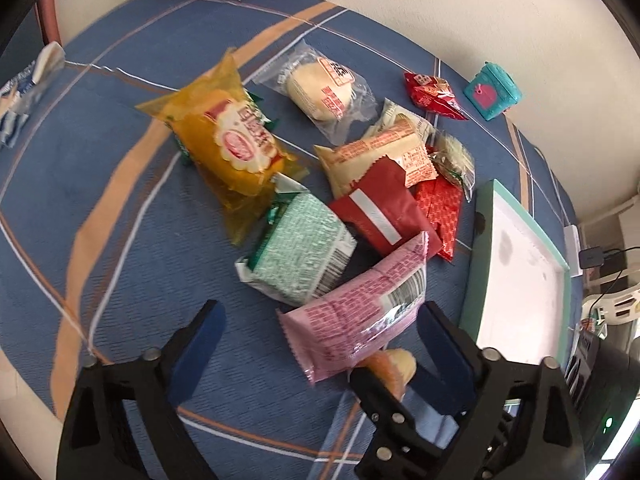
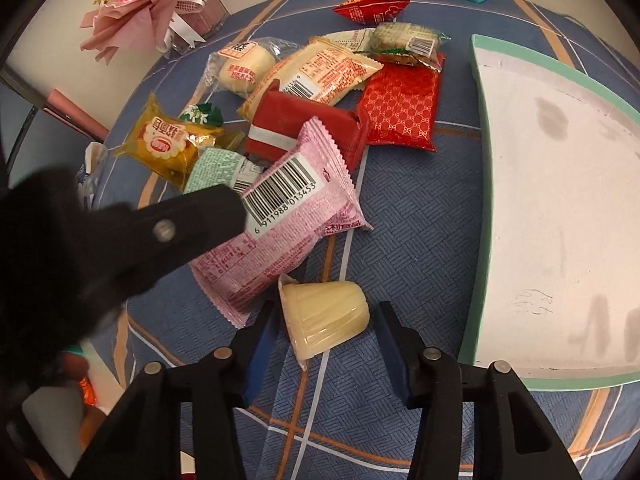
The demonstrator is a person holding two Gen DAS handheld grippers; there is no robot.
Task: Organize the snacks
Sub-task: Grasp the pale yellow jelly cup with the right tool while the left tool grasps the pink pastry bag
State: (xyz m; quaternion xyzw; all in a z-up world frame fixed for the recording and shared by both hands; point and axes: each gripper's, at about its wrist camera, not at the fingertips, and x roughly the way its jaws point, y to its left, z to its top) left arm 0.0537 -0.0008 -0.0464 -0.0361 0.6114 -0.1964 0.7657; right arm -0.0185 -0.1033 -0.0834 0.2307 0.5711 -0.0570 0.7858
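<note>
A pink snack packet (image 1: 360, 312) lies on the blue cloth between the wide-apart fingers of my left gripper (image 1: 320, 320), which is open and points down at it. A pale yellow jelly cup (image 2: 324, 316) lies on its side between the blue pads of my right gripper (image 2: 325, 336). The pads stand close on either side, with a thin gap at the right one. In the right wrist view the left gripper's black finger (image 2: 192, 216) hangs over the pink packet (image 2: 288, 216). A white tray with a teal rim (image 2: 480, 200) lies to the right.
Beyond the pink packet lie several snacks: a green packet (image 1: 300, 252), a yellow one (image 1: 232, 140), a dark red one (image 1: 380, 212) and a wrapped bun (image 1: 320, 88). A teal toy box (image 1: 494, 92) and a pink bouquet (image 2: 148, 4) stand at the far edge.
</note>
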